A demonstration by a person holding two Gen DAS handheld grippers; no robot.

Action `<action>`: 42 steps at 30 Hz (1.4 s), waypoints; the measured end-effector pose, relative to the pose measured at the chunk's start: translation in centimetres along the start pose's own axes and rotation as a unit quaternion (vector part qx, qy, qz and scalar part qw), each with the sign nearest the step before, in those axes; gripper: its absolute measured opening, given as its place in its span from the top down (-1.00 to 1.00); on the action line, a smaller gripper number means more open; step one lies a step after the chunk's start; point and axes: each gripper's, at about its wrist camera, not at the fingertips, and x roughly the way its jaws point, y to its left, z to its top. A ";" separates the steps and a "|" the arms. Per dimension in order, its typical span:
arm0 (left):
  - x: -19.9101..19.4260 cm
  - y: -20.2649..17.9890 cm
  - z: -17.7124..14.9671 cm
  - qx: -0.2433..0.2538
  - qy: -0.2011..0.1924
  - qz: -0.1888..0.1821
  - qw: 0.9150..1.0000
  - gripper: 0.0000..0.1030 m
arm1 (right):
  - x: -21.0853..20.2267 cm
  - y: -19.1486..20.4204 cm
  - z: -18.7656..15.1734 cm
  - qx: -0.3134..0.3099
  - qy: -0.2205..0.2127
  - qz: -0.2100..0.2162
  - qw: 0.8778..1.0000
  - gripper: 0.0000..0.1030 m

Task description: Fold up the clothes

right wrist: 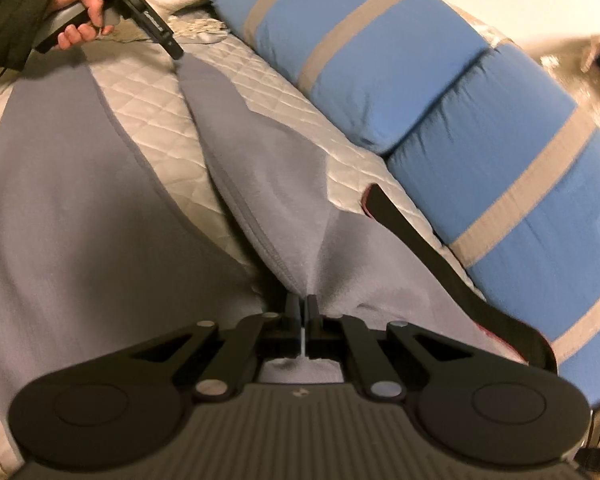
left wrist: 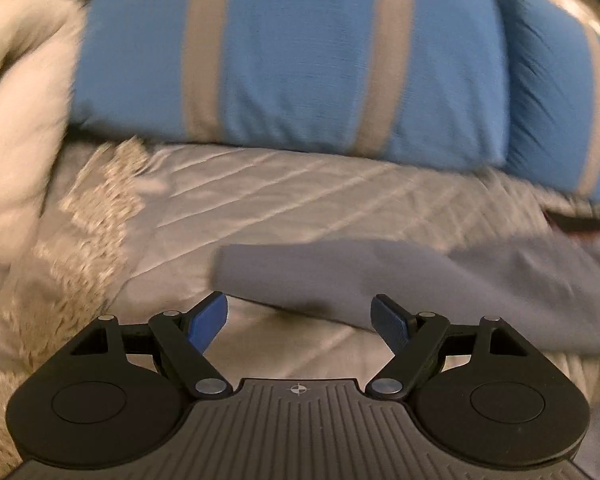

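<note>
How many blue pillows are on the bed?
2. One big blue pillow with grey stripes lies at the back edge of the quilted cream bedspread; a second blue striped pillow lies right beside it, touching. More may be hidden out of view.

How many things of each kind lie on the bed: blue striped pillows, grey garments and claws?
Blue striped pillows: 2
Grey garment: 1
Claws: 2, the left claw open, the right claw shut on the garment
Total: 5
</note>
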 end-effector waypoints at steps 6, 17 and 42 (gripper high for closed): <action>2.0 5.8 0.9 -0.138 0.002 -0.055 0.989 -0.51 | 0.1 -0.5 -0.5 0.016 -0.002 -0.001 1.000 0.96; 7.1 5.6 3.1 -0.152 0.047 -0.087 0.984 0.93 | 0.8 -1.0 -0.6 0.031 0.003 -0.008 0.999 0.96; 6.4 3.8 3.3 -0.047 0.043 0.025 0.998 0.88 | 0.6 -0.1 -0.2 0.027 -0.019 -0.016 0.999 0.95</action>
